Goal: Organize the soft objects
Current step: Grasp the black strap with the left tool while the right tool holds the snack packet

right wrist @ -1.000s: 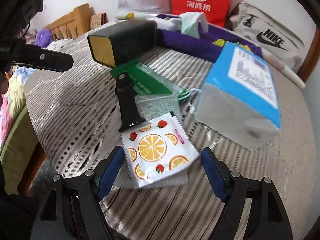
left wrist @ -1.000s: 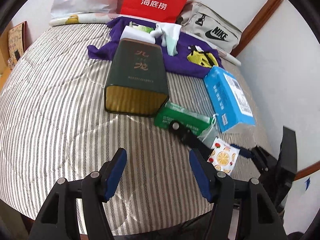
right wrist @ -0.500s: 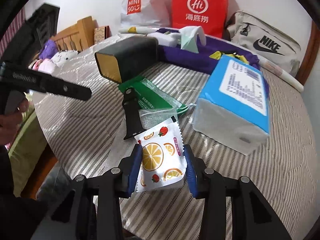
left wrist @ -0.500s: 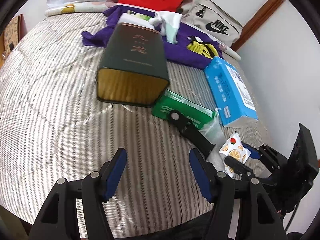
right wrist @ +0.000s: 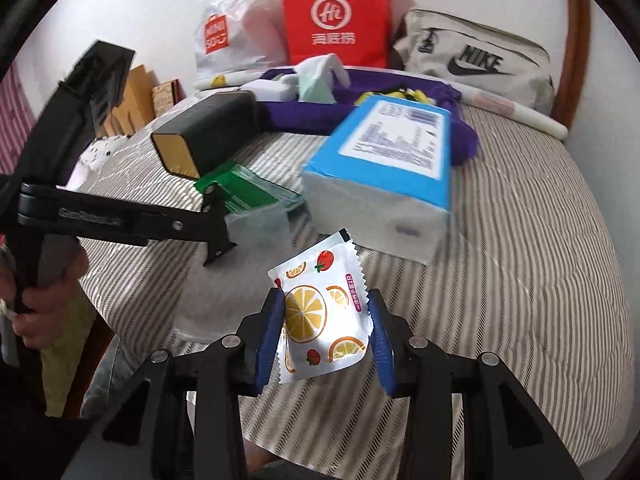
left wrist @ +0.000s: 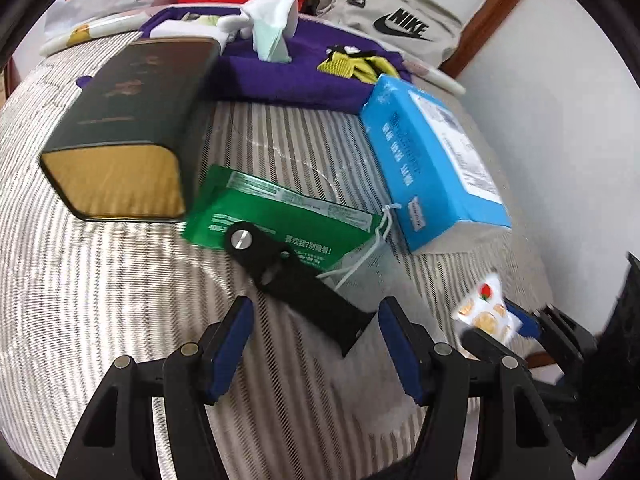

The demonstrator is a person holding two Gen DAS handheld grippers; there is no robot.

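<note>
Fruit-print sachet (right wrist: 324,316) clamped between right gripper (right wrist: 326,336) jaws.

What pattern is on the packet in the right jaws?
White with orange slices and strawberries on the packet, clearest in the right wrist view.

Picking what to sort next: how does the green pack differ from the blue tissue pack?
The green pack is flat and thin; the blue tissue pack is a thick block. The green pack lies partly under a black tool and touches the dark box; the blue tissue pack has nothing on it. The green pack sits left of the blue tissue pack. Both lie on the striped bedcover.
</note>
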